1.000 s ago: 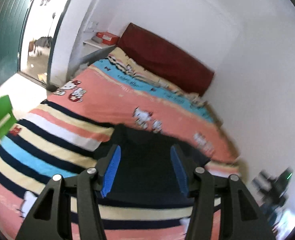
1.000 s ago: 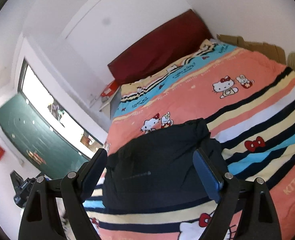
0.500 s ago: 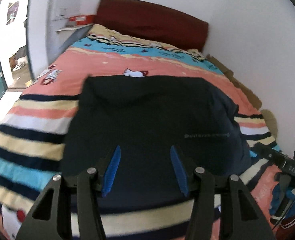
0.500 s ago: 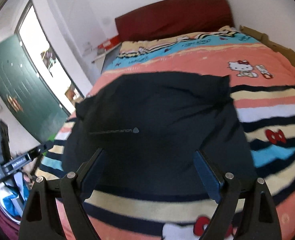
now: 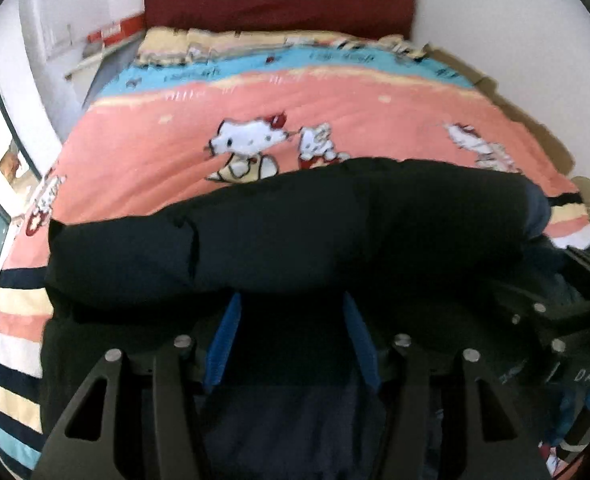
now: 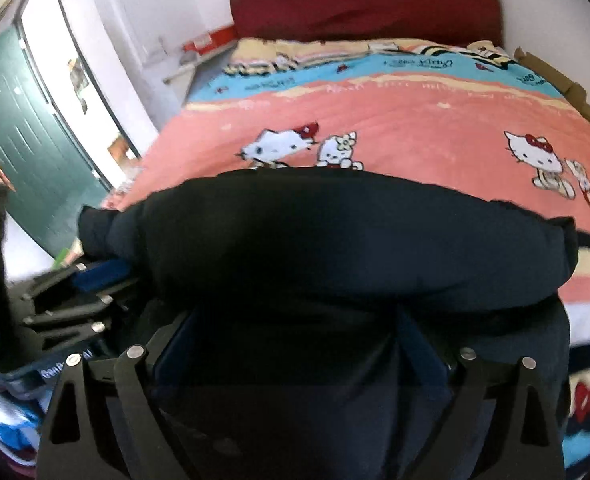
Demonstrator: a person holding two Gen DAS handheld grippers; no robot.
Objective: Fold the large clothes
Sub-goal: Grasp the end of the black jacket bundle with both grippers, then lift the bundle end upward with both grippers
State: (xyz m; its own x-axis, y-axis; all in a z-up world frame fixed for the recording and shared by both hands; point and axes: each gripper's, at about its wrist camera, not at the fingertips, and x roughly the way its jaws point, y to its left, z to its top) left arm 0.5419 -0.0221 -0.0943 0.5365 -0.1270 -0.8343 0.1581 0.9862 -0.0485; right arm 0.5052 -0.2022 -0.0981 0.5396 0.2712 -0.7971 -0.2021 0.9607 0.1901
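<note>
Nearest, the left gripper (image 5: 291,340) lies low over the near edge of a dark navy padded jacket (image 5: 295,232), its blue-padded fingers (image 5: 225,340) spread apart with dark cloth lying between them; they are not closed on the cloth. The right gripper (image 6: 295,344) sits the same way in its own view, black fingers (image 6: 419,344) held wide with the jacket (image 6: 335,240) filling the gap, jaws parted and clamping nothing that shows. Each gripper also appears at the side of the other's view, beside the jacket's end: the right one at the right edge of the left view, the left one at the left edge of the right view.

Just beyond the fingertips the jacket bulges up in a thick, soft, rounded roll running from side to side, matte and puffy, with a seam near its left end. It lies across the foot half of the bed.

Under it spreads a quilted bedcover (image 5: 335,120), striped navy, cream and blue near the foot, then a broad salmon band printed with white cartoon cats, then a light blue band. Farther back stands a dark red headboard (image 6: 367,4) against a white wall. At the left of the right view stands a green door (image 6: 11,136).
</note>
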